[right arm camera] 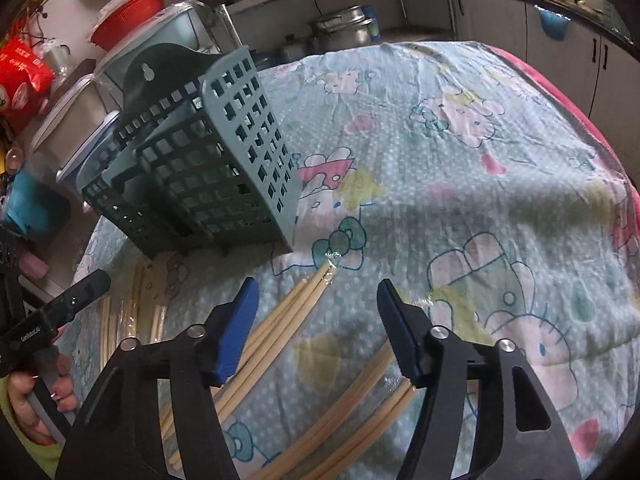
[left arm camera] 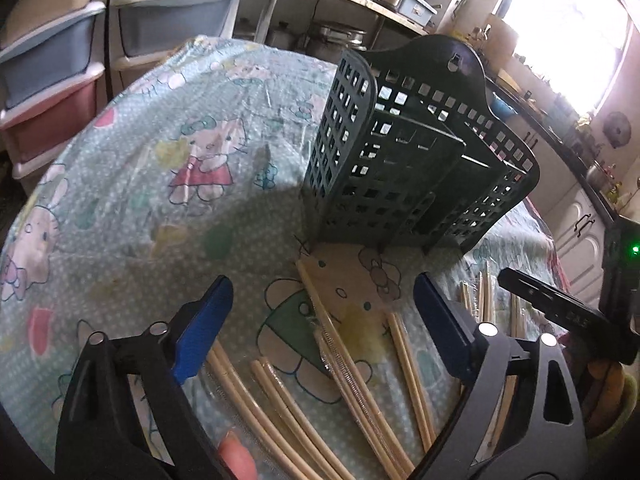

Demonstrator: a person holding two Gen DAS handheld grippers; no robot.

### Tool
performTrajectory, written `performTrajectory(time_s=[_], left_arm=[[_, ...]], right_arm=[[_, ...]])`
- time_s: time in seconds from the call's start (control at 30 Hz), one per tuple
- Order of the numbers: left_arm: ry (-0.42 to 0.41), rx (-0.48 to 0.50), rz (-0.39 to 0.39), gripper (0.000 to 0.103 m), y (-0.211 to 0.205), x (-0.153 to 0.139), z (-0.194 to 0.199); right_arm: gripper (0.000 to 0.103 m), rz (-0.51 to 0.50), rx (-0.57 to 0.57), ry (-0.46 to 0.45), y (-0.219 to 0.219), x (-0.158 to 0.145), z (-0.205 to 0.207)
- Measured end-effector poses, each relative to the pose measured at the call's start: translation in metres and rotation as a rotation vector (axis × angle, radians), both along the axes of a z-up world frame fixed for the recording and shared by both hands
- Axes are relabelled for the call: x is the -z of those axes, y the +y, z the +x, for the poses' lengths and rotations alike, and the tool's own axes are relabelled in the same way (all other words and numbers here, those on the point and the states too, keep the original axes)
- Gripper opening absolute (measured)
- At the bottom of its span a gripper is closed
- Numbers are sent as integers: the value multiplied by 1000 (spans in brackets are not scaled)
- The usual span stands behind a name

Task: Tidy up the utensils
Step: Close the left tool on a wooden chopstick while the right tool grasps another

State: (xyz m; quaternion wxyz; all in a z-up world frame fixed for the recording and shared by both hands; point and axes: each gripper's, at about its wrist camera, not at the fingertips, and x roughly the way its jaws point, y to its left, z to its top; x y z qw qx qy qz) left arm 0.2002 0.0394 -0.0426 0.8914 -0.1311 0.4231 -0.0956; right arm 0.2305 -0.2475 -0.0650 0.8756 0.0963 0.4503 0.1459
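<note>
A dark green plastic basket with square holes (left arm camera: 404,168) stands on a round table with a light blue cartoon-cat cloth (left arm camera: 168,168). Long pale wooden chopsticks in clear wrap (left arm camera: 352,364) lie flat on the cloth in front of the basket, spread out like a fan, near the table's front edge. The left gripper (left arm camera: 320,316) hangs over the chopsticks with its blue fingers (left arm camera: 204,328) wide apart, holding nothing. The right gripper (right arm camera: 316,320) is also spread wide above more chopsticks, and it holds nothing too.
</note>
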Motion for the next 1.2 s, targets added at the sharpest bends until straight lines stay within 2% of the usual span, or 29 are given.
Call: performTrajectory(time_s=[0.2, 0.27, 0.43, 0.57, 0.7, 0.77, 0.87, 1.2], left_arm=[[47, 7, -30, 73, 1, 9, 15], [60, 5, -37, 66, 2, 13, 19], [93, -2, -68, 56, 5, 23, 28], [86, -6, -78, 42, 6, 23, 30], [84, -14, -57, 32, 6, 24, 32], [85, -16, -50, 19, 6, 25, 32], [85, -19, -44, 7, 7, 25, 33], [16, 9, -79, 5, 12, 1, 19]], right_arm=[[46, -2, -18, 25, 3, 6, 10], [45, 2, -20, 34, 3, 9, 13], [41, 15, -21, 42, 1, 12, 19], [35, 20, -18, 48, -1, 13, 26], [25, 10, -13, 41, -1, 15, 30], [17, 21, -11, 37, -2, 16, 31], [11, 32, -9, 21, -4, 14, 29], [6, 126, 9, -88, -24, -12, 10]])
